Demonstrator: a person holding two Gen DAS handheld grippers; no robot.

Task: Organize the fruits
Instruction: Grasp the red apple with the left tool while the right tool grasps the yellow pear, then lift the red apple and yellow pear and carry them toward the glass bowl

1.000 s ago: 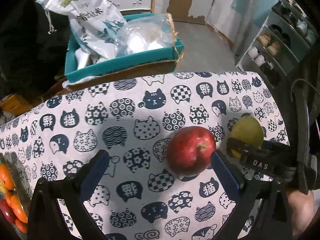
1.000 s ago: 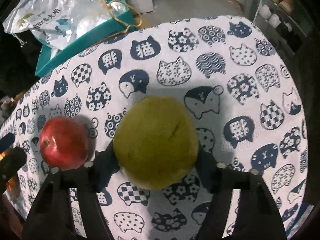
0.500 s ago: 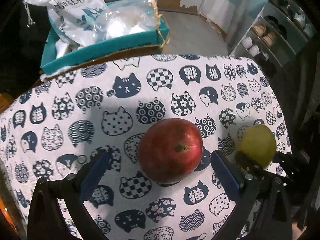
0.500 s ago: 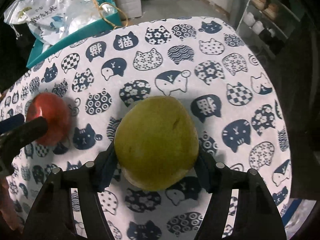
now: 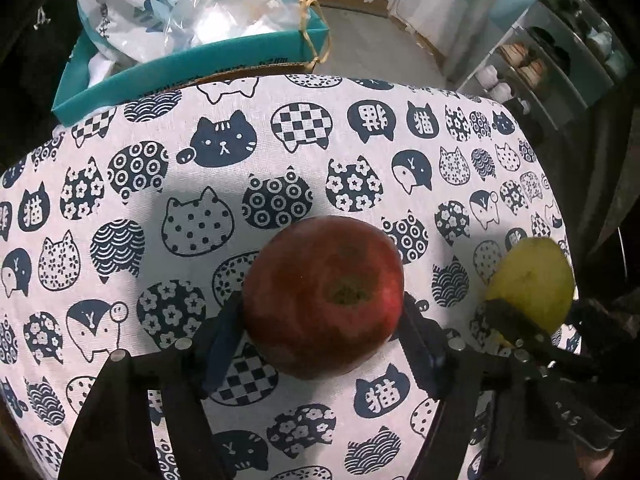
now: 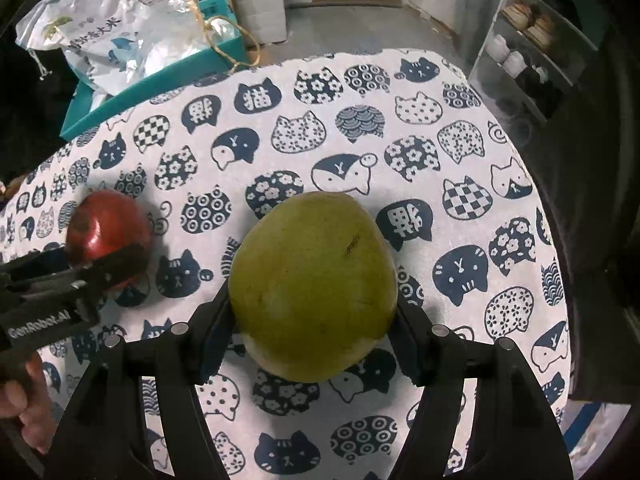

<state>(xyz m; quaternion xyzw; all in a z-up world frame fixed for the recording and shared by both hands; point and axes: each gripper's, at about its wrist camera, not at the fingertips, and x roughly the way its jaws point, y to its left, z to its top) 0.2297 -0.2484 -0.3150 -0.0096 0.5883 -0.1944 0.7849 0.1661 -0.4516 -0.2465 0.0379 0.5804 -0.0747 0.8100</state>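
Left tongs (image 5: 322, 322): jaws closing, with the red apple (image 5: 323, 296) between them and the pads at its flanks; the apple sits on the cat-print cloth of the tabletop (image 5: 240, 152). Right tongs (image 6: 312, 320): clamped on the green pear-like fruit (image 6: 314, 284), both pads pressed against its sides, above the same cloth. The two fruits are near each other, apart. Behind the tabletop, a teal box (image 5: 192, 68) holds plastic bags (image 5: 180, 4). A shelf rack (image 6: 536, 40) stands at the far right.

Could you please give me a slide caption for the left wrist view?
Left gripper closing on a red apple on the cat-print tablecloth.
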